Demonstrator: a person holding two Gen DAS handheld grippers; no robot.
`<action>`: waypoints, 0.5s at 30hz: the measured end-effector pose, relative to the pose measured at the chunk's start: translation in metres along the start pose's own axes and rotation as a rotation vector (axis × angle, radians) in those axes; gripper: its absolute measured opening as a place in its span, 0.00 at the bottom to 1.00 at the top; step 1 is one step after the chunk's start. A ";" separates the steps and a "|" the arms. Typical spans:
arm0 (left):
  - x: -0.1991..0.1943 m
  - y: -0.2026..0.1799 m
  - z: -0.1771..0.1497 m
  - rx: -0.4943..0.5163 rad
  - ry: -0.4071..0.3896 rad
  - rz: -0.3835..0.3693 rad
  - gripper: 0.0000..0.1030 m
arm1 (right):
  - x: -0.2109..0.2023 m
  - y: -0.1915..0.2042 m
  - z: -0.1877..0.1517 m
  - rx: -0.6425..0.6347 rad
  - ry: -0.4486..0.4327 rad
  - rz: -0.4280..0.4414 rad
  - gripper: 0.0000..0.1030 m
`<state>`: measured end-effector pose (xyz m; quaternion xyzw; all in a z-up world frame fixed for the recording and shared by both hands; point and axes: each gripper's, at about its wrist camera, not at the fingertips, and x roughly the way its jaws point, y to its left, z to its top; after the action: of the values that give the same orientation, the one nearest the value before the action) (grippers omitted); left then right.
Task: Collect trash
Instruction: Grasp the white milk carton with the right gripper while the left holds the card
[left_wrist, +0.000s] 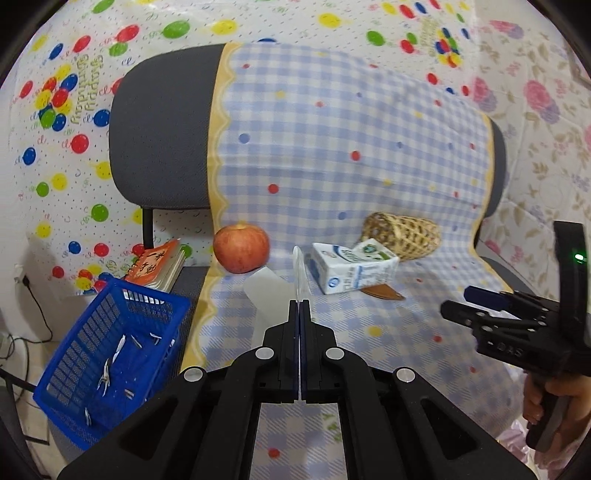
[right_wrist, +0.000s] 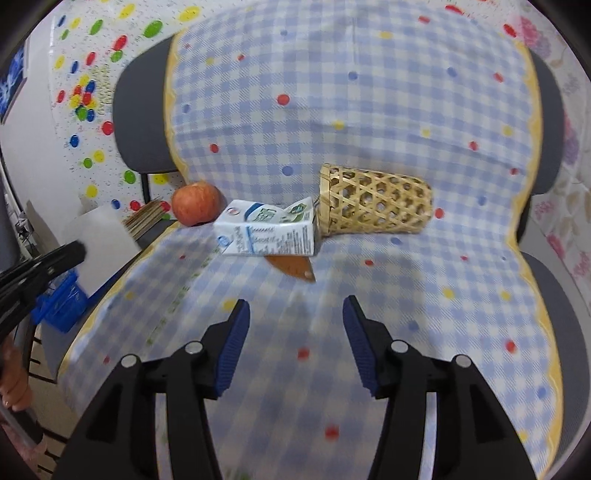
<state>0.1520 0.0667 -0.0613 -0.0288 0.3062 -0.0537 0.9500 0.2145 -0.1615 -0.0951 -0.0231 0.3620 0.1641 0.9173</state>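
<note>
L black gripper (left_wrist: 300, 306) clenched on thin white paper sheet (left_wrist: 266, 286); R black gripper (right_wrist: 295, 314) released, near white-blue milk carton (right_wrist: 267, 234); blue plastic basket (left_wrist: 66, 354) far left.

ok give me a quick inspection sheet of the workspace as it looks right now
surface: chair seat under blue checked cloth
job's things: white sheet edge-on in left gripper; milk carton lying on the seat; blue basket off the seat's left edge, paper scraps inside
clutter: apple, wicker basket on its side, brown piece under the carton, notebook
grippers: left gripper shut on the sheet; right gripper open, holding nothing, above the seat
cables: black cable by the wall, left
surroundings: balloon-print and floral wall coverings
</note>
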 end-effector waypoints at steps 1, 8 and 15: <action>0.005 0.002 0.002 -0.005 0.004 0.003 0.00 | 0.009 0.000 0.004 0.006 0.001 0.010 0.61; 0.023 0.017 0.008 -0.030 0.011 0.007 0.00 | 0.050 0.033 0.030 -0.018 0.014 0.016 0.62; 0.034 0.031 0.008 -0.065 0.020 -0.014 0.00 | 0.092 0.069 0.054 -0.064 0.007 -0.126 0.88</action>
<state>0.1870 0.0932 -0.0770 -0.0615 0.3172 -0.0507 0.9450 0.2909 -0.0615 -0.1114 -0.0759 0.3577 0.1173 0.9233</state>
